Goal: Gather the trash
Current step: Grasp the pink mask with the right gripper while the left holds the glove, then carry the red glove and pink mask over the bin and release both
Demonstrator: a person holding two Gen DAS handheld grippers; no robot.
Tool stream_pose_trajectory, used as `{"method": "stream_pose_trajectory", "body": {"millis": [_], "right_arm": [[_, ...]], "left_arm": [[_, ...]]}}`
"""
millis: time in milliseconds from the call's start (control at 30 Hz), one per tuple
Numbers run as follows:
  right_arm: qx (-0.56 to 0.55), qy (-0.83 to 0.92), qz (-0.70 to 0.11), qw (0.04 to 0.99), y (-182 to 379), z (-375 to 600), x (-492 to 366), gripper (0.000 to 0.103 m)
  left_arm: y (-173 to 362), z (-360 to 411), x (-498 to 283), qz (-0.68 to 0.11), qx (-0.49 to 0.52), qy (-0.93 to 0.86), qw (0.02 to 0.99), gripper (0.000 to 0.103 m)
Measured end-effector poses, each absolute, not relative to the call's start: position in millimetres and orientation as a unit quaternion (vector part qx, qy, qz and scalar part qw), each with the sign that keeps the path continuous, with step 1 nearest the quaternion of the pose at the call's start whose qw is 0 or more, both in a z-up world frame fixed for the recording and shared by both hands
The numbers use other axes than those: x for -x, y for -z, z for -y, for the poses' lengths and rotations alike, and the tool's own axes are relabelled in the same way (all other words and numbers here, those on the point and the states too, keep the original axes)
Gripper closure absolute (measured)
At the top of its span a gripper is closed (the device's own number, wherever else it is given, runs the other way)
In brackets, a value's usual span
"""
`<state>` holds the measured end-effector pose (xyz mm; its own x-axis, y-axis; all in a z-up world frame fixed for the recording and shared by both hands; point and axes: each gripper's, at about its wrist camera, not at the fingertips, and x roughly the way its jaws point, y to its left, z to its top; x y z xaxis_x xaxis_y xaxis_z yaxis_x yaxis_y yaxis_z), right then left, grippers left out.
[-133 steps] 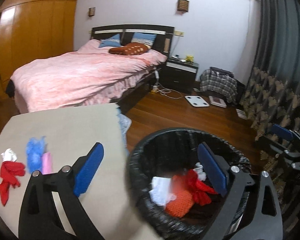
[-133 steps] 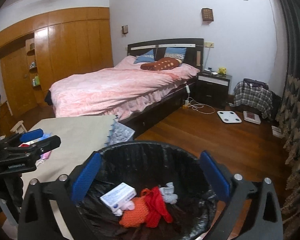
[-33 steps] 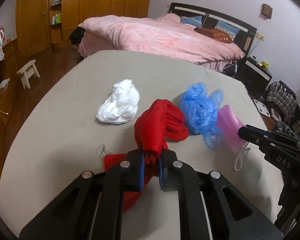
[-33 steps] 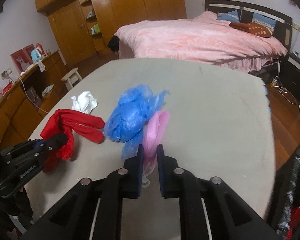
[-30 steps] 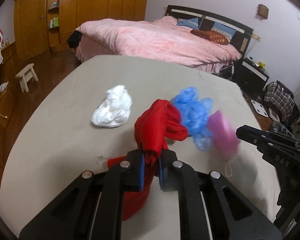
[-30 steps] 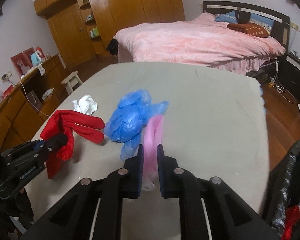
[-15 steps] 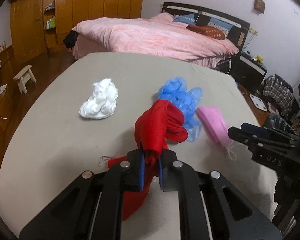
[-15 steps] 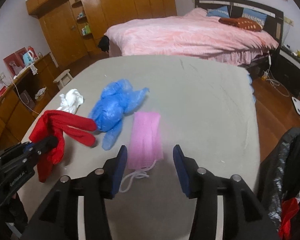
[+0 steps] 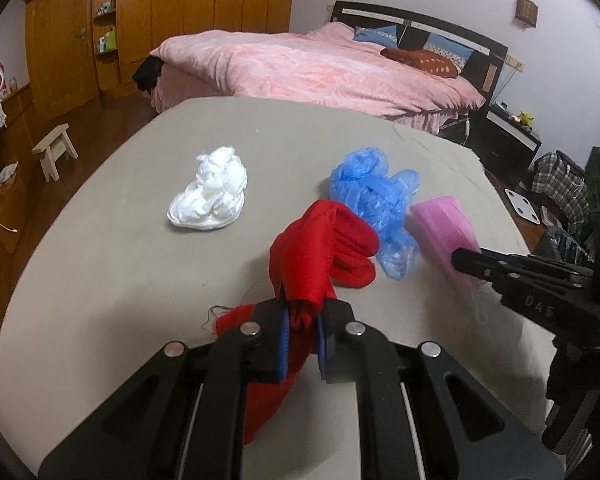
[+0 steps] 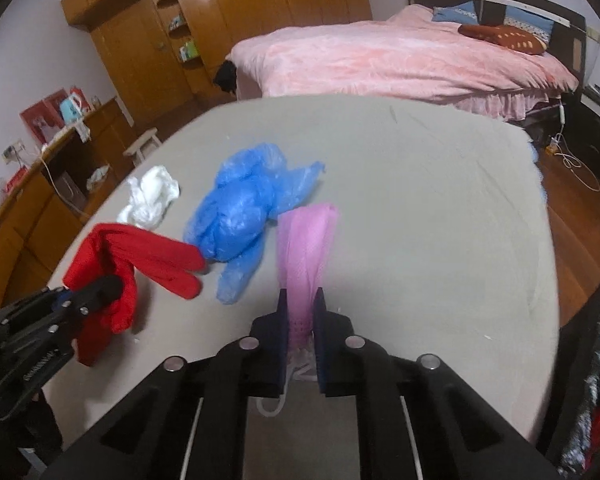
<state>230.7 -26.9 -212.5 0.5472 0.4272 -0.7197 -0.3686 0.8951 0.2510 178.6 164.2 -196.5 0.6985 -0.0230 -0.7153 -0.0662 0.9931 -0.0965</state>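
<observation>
Half a second ago the right gripper (image 10: 299,316) was spread over the flat pink mask (image 10: 306,248); now its fingers are pinched shut on the mask's near end, so the regrasp appears made, though blur leaves the lift uncertain. The left gripper (image 9: 302,334) is kept clamped on the red cloth (image 9: 320,256). Beside the mask, the blue plastic bag (image 10: 248,208) and, beyond it, the white wad (image 10: 150,196) are left on the table (image 10: 440,208). Carrying to the bin (image 10: 592,380) is judged next.

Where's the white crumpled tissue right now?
The white tissue lies on the grey table, left of the blue plastic bag and beyond the red cloth that the left gripper grips.
</observation>
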Motion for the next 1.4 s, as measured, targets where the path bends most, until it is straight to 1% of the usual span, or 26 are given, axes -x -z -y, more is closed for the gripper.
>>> {"method": "stream_pose_trajectory", "body": {"millis": [400, 733, 1000, 1400], "right_arm": [[-0.031, -0.211, -0.341, 0.916, 136, 64, -186, 0.092], [-0.049, -0.19, -0.301, 0.933, 96, 104, -157, 0.092], [-0.051, -0.167, -0.275, 0.945, 72, 137, -131, 0.092], [-0.052, -0.126, -0.249, 0.959, 55, 184, -89, 0.092]], "left_arm": [[148, -133, -162, -0.348, 0.052, 0.002, 0.936, 0.093], [105, -94, -143, -0.315, 0.049, 0.03, 0.947, 0.093], [82, -61, -125, -0.3, 0.04, 0.059, 0.951, 0.093], [56, -9, -102, -0.277, 0.024, 0.109, 0.954, 0.093]]}}
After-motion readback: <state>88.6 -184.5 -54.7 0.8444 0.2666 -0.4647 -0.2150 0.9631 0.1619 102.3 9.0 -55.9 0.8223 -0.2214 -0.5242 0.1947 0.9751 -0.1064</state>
